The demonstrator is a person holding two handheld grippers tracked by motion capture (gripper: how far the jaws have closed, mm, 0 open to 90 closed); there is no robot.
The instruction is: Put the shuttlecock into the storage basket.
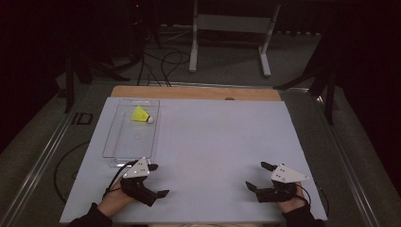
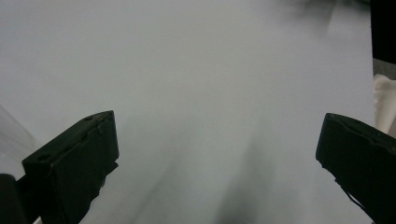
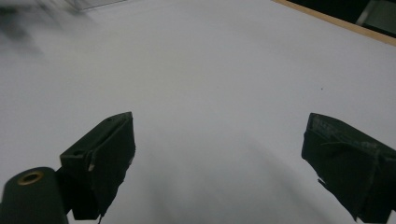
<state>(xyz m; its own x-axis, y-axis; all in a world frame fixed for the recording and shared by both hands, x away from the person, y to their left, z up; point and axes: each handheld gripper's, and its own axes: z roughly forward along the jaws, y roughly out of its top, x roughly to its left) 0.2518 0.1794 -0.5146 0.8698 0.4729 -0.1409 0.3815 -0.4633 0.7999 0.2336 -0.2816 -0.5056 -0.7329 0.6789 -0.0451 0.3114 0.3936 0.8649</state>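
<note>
From the high view, a clear tray [image 1: 116, 142] lies on the white table [image 1: 217, 142], and a yellow shuttlecock [image 1: 140, 115] rests inside the tray, at its far end. The left gripper [image 1: 160, 180] sits just beside the tray's near end, jaws apart, holding nothing. The right gripper [image 1: 256, 175] is well apart from the tray, also spread and empty. I judge no grasp has begun; the next move needs a reach over the tray wall, which stands in the way.

In the left gripper view, the jaws stand wide over bare table.

The right gripper view shows the same.
</note>
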